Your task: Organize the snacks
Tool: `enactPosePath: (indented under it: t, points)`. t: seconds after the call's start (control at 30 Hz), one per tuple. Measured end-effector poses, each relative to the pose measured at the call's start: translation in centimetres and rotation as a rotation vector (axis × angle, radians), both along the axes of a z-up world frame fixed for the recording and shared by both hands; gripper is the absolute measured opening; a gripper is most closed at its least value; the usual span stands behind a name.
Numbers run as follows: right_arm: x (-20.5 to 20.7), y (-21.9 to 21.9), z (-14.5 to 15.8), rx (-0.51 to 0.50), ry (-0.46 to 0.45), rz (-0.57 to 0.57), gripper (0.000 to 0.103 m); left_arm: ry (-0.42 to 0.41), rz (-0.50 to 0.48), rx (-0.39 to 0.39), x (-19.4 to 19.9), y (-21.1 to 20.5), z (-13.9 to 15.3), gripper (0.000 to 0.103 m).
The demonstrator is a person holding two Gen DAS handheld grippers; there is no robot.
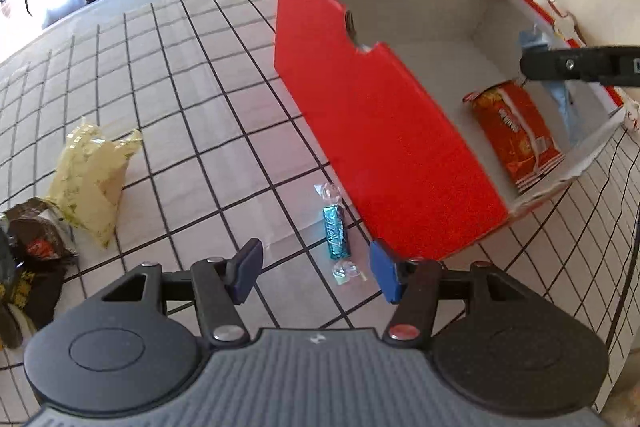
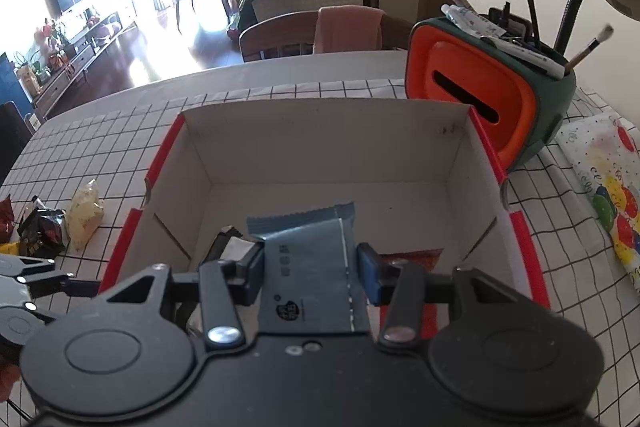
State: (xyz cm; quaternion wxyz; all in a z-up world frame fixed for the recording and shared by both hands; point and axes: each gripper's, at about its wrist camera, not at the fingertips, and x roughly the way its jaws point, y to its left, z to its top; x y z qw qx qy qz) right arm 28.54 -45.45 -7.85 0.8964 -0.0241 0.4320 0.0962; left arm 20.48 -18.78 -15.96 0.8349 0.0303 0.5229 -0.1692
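A red cardboard box (image 1: 360, 115) with a grey inside stands on the checked tablecloth; it also shows in the right wrist view (image 2: 524, 251). An orange snack packet (image 1: 516, 131) lies inside it. My left gripper (image 1: 316, 271) is open and empty, just above a teal wrapped candy (image 1: 336, 233) beside the box wall. My right gripper (image 2: 306, 277) is shut on a blue-grey snack packet (image 2: 308, 267) and holds it over the box's near end; it shows in the left wrist view (image 1: 576, 67) too. A dark packet (image 2: 224, 239) lies in the box.
A pale yellow snack bag (image 1: 92, 179) and dark snack packets (image 1: 32, 243) lie at the left on the cloth. An orange and green pen holder (image 2: 480, 99) stands behind the box. A balloon-print packet (image 2: 612, 203) lies to its right. Chairs stand beyond the table.
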Motion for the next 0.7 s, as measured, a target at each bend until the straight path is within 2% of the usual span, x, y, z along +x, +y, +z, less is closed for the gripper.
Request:
enactPosePath:
  t: [0.07,0.23,0.37,0.4,0.43,0.57,0.63,0.7]
  points:
    - [0.2,0.1,-0.1,-0.001,0.003,-0.005,0.046,-0.006,-0.015,0.002,0.2,-0.3,-0.3,0.056]
    - [0.6,0.4,-0.4,-0.012,0.005,-0.01,0.046,-0.028,-0.045,0.04,0.5,-1.3,-0.9,0.045]
    - [0.9,0.5,-0.7,-0.015,0.013,-0.018,0.046,-0.057,-0.077,0.079,0.1,-2.0,-1.0,0.024]
    - [0.9,0.5,-0.7,-0.014,0.014,-0.019,0.046,-0.066,-0.083,0.096,0.0,-2.3,-1.0,0.016]
    - [0.9,0.5,-0.7,-0.013,0.015,-0.02,0.046,-0.074,-0.093,0.105,-0.2,-2.5,-1.0,0.013]
    - [0.9,0.5,-0.9,-0.015,0.017,-0.022,0.046,-0.097,-0.106,0.123,-0.8,-2.9,-1.0,0.012]
    - [0.9,0.4,-0.9,-0.016,0.018,-0.025,0.046,-0.077,-0.065,0.093,-0.4,-2.3,-0.9,0.012]
    - [1.0,0.1,-0.9,-0.012,0.019,-0.03,0.046,-0.052,-0.009,0.029,-0.2,-1.2,-0.4,0.012]
